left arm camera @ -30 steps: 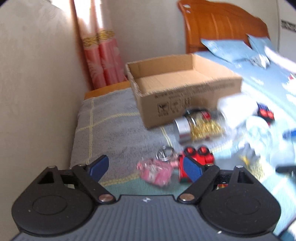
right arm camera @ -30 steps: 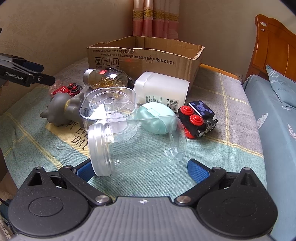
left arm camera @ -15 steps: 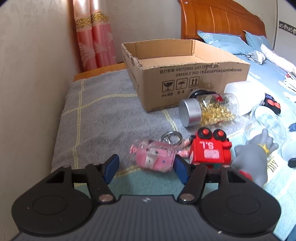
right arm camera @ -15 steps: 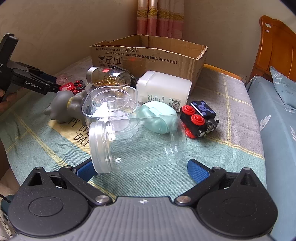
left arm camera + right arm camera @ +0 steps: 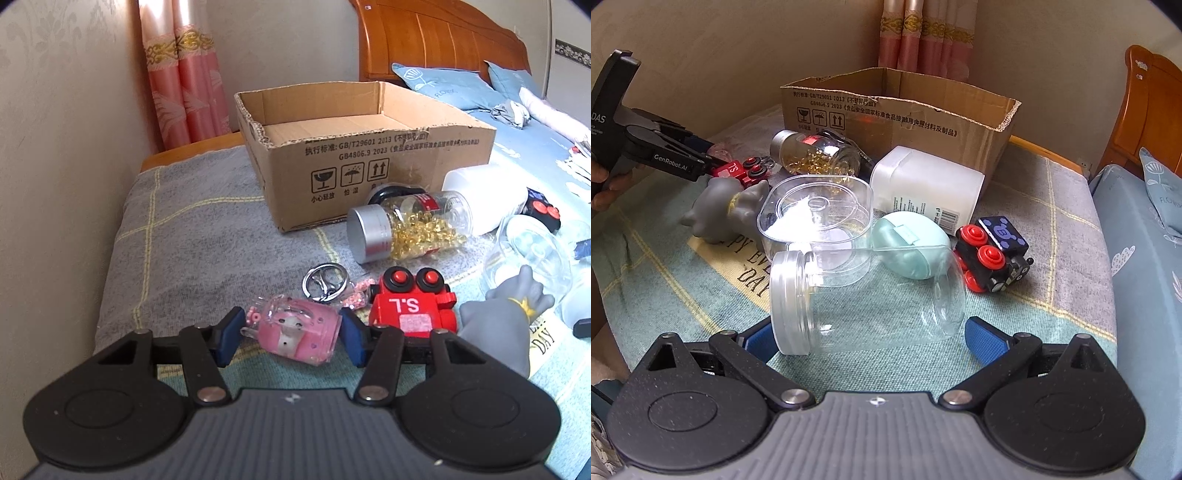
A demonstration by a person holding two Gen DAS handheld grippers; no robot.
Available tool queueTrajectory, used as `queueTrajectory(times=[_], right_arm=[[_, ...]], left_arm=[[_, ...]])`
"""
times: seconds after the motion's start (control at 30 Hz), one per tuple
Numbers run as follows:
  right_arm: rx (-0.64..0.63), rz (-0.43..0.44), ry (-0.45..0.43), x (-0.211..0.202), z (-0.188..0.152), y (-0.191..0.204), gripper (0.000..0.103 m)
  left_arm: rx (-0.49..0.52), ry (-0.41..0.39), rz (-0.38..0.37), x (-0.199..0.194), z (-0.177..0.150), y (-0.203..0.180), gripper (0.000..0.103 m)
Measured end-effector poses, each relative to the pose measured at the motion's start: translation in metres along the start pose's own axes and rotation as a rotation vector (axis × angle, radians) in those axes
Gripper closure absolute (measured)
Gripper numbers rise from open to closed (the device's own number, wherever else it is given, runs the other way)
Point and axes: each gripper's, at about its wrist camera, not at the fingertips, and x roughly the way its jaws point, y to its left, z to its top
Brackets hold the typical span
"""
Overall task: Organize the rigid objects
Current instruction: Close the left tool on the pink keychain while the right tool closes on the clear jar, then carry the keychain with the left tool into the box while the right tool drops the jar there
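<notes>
On the bed, the left gripper (image 5: 290,334) has its fingers narrowly either side of a pink charm (image 5: 295,330), near the box (image 5: 369,147). Best to close on the body, not the keyring. The right gripper (image 5: 870,338), fingers wide, flanks a clear jar (image 5: 864,299).

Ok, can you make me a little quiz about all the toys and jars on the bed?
1. True or false: the cardboard box already holds toys.
2. Which thing sits between the left gripper fingers? A) pink keychain B) red robot toy C) gold-bead jar
3. Fill in: the clear jar in front of the right gripper is lying on its ____.

Key: 1 false, what shows of its inside is bare; 2 A, the fingers flank it, not yet closed; 3 side.
</notes>
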Motion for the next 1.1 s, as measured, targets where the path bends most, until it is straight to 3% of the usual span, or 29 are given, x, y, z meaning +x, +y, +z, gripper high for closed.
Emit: queueTrajectory(times=[0.3,0.37,0.6,0.87,1.1], right_arm=[[-0.041,0.071,-0.003,0.002,0.017,-0.003,0.001],[-0.050,0.070,0.008,0.002,0.021,-0.003,0.008],[-0.054,0.072,0.023,-0.009,0.028,-0.005,0.008],[-0.111,0.106,0.009,-0.031,0.049,-0.010,0.008],[-0.133,0.115,-0.053,-0.044,0.085,-0.018,0.008]], left_arm=[[-0.014,0.033,0.017,-0.012,0.001,-0.001,0.048],[-0.021,0.040,0.027,-0.017,0.003,-0.002,0.048],[-0.022,0.061,0.045,-0.036,0.013,-0.014,0.048],[0.086,0.068,0.053,-0.060,0.038,-0.039,0.048],[0.133,0.022,0.051,-0.081,0.064,-0.055,0.048]])
